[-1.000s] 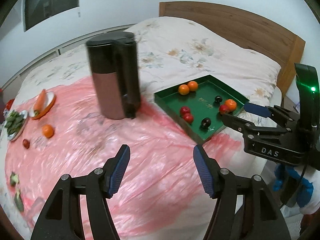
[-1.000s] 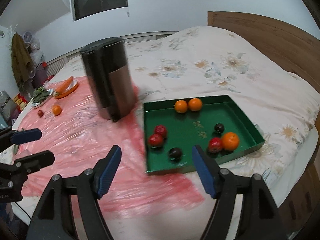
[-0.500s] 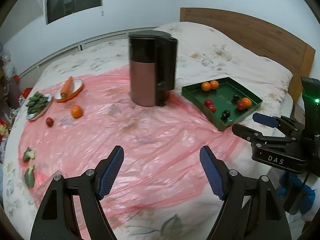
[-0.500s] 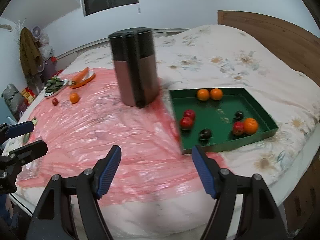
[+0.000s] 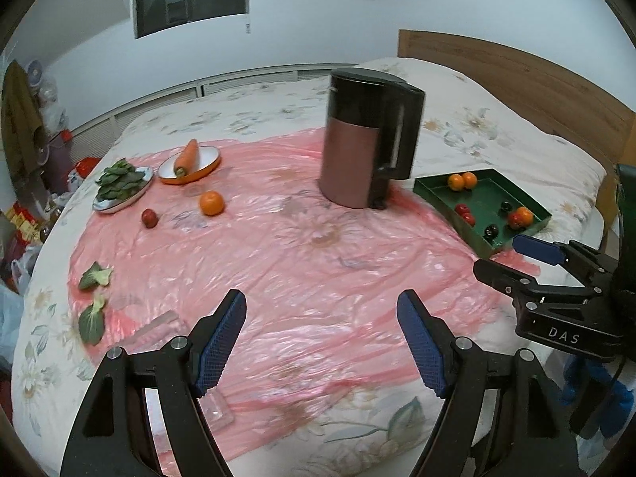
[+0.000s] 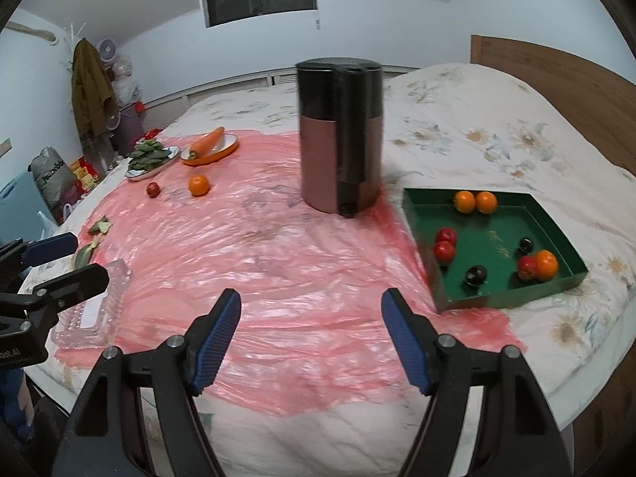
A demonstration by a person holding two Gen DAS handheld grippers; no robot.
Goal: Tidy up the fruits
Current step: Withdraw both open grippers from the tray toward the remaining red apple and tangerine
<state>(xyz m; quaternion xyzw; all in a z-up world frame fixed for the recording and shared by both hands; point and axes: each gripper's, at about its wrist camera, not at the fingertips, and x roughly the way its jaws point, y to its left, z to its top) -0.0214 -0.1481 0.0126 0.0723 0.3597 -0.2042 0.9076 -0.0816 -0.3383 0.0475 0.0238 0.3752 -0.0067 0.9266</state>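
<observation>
Both grippers, left [image 5: 321, 340] and right [image 6: 310, 332], tilt downward, fingers spread, empty.

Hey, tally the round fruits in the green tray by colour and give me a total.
Orange fruits: 3
Red fruits: 3
Dark fruits: 2
Total in the green tray: 8
</observation>
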